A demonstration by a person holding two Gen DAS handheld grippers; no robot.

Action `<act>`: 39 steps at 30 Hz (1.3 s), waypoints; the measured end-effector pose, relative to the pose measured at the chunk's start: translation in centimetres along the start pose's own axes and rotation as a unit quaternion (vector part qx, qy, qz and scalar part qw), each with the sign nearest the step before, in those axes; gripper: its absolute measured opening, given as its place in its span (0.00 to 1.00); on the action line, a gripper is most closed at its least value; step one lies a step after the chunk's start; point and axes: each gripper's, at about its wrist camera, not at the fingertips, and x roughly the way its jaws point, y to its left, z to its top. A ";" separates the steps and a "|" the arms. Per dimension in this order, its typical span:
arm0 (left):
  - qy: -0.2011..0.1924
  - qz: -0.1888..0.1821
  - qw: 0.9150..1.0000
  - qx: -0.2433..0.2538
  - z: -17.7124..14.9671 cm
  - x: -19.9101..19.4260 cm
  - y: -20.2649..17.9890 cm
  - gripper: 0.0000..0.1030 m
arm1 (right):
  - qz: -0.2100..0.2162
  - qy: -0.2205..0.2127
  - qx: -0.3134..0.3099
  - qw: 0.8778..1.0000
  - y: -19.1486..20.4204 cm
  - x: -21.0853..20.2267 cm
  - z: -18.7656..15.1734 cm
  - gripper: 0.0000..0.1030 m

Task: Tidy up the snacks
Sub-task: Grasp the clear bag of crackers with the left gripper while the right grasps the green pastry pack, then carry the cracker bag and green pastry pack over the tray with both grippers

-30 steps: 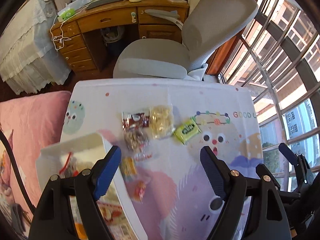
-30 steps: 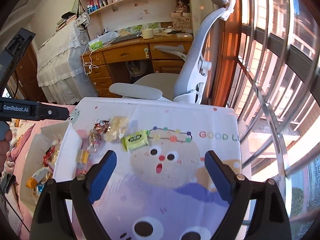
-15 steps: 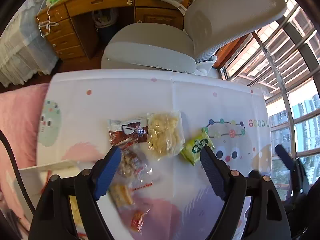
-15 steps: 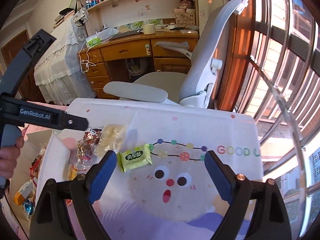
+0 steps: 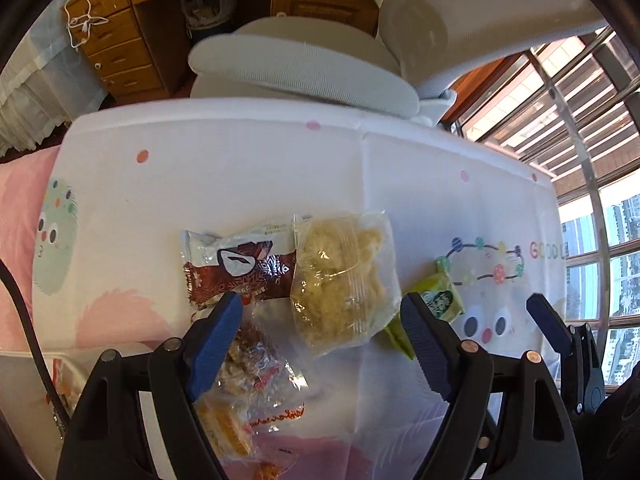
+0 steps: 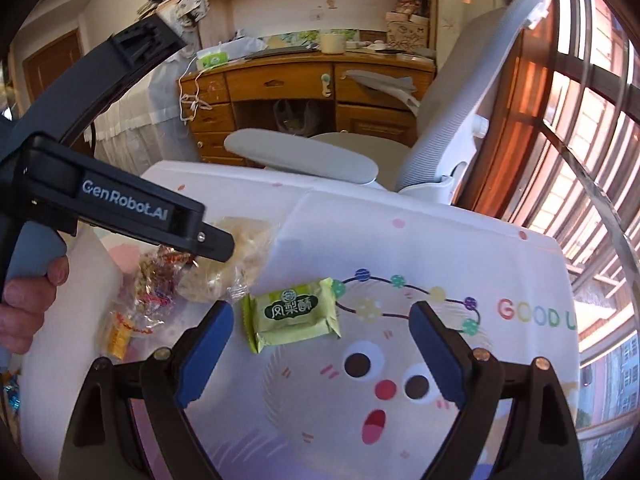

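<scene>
Both the left gripper [image 5: 320, 312] and the right gripper [image 6: 320, 322] hang over the table [image 5: 240, 176] with fingers apart, holding nothing. The clear bag [image 5: 344, 276] lies under the left one, the green pack [image 6: 294, 314] under the right.

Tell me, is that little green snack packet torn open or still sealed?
Sealed, apparently: the green snack packet lies flat and puffy on the tablecloth, both crimped ends intact.
</scene>
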 end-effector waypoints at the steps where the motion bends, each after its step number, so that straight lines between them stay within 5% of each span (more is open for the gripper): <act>1: 0.001 -0.001 1.000 0.001 0.0 0.3 0.0 0.78 | 0.001 0.000 -0.004 1.000 0.2 0.3 -0.1 0.88; 20: -0.015 -0.024 1.000 0.000 -0.3 2.3 -0.5 0.77 | 0.006 0.033 -0.064 0.997 2.9 4.4 -0.8 0.66; 30: -0.001 -0.044 0.999 -0.018 -0.4 3.1 0.1 0.58 | 0.004 0.043 -0.057 0.997 2.4 4.4 -1.0 0.53; 39: -0.007 -0.046 0.998 -0.041 -0.9 2.5 1.0 0.45 | 0.020 0.069 -0.033 0.997 2.6 3.2 -1.7 0.52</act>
